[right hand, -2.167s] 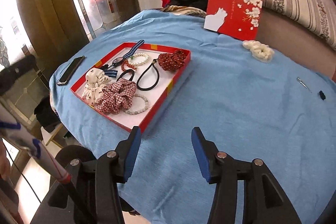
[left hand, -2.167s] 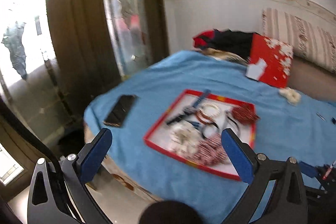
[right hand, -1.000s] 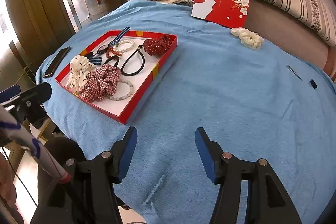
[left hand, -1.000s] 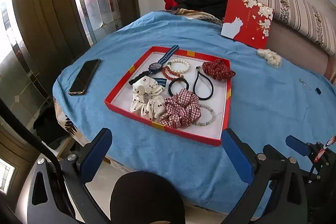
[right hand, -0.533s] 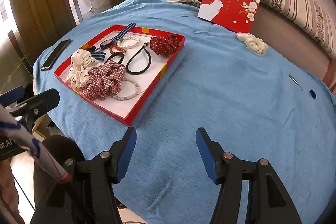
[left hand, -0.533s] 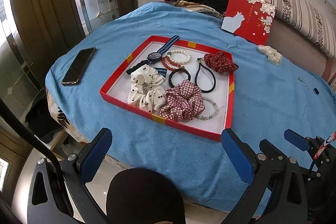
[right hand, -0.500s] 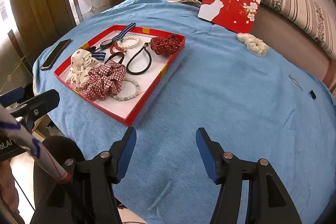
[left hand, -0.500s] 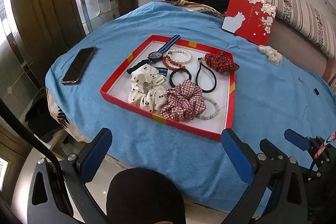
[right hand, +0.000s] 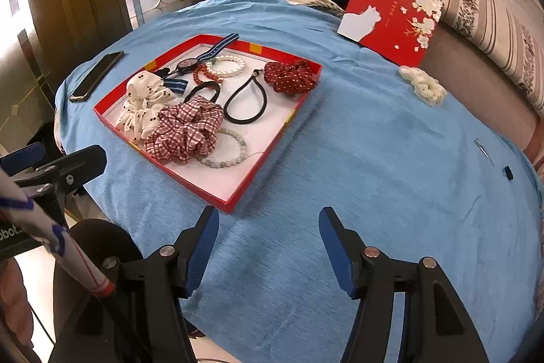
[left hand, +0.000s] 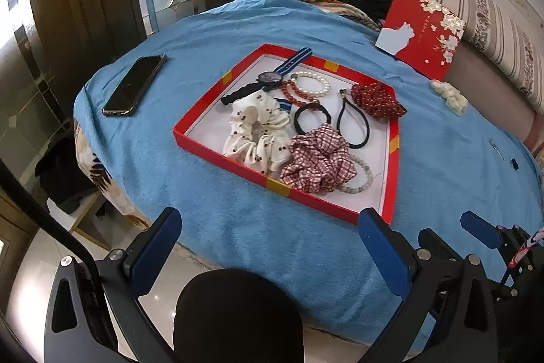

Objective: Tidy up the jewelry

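Black phone (left hand: 134, 86) shows whole only from left wrist

The red tray (right hand: 234, 199) was the landmark on the blue cloth (right hand: 374, 176). To its right, a broad stretch of cloth lay bare and gave open passage, broken only far off by a small clip (right hand: 482, 148) and a dark bit (right hand: 508, 173). Beyond the tray, the red card box (right hand: 391, 16) and a white scrunchie (right hand: 423, 85) stood in the way. Left of the tray a phone (left hand: 134, 85) took up the cloth near the edge. Inside, scrunchies, hair ties and bracelets crowded the middle; the tray's near right corner was free.
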Motion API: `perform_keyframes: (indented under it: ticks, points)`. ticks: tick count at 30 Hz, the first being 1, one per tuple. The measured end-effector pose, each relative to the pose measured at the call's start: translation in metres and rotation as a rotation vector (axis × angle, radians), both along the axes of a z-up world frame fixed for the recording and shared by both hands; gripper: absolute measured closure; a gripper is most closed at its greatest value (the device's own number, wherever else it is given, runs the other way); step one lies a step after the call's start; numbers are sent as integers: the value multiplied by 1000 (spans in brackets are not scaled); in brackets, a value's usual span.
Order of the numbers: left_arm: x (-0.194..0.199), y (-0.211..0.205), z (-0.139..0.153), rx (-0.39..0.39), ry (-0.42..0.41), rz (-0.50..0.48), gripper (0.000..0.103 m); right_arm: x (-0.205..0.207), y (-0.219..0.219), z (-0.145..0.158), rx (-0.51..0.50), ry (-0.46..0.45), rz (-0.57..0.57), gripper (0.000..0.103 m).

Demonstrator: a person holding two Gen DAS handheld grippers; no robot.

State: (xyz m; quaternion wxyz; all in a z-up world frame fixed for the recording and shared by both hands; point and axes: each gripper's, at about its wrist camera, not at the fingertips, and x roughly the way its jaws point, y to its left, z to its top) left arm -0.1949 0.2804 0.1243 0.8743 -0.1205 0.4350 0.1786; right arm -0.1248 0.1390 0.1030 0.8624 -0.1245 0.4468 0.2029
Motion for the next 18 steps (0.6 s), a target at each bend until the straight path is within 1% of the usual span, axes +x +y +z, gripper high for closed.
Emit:
perform_keyframes:
  ticks: [10,18]
  points:
    - [-1,15,-3,-40,5,32,0,3,14,1,-11,-2,13,35]
    - [-3,23,2,-14,-6,58,0,6,17,-1,-6,10,23,33]
